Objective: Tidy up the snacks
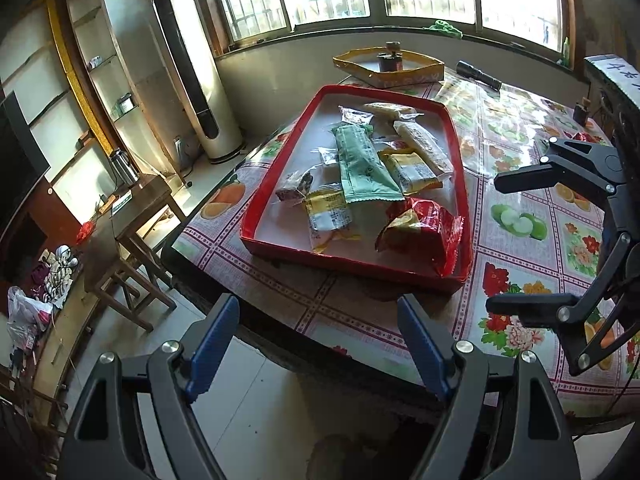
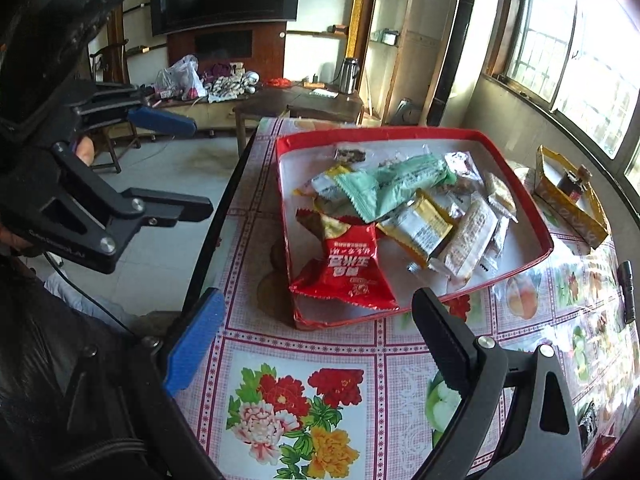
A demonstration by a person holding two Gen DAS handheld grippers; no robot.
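Both my left tongs (image 1: 316,344) and right tongs (image 2: 320,332) hang released over the desk (image 2: 360,344), grasping nothing. Snacks sit piled in the red tray (image 1: 256,216); I should pinch the near red packet (image 2: 348,276) by 1 edge.

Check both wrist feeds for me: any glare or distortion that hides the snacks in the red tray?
Left wrist view: windows blown out, glare streaks the table beyond the red tray, yet the green packet reads clearly. Right wrist view: fisheye bends the table edge, the window is overexposed, the red packet is sharp.
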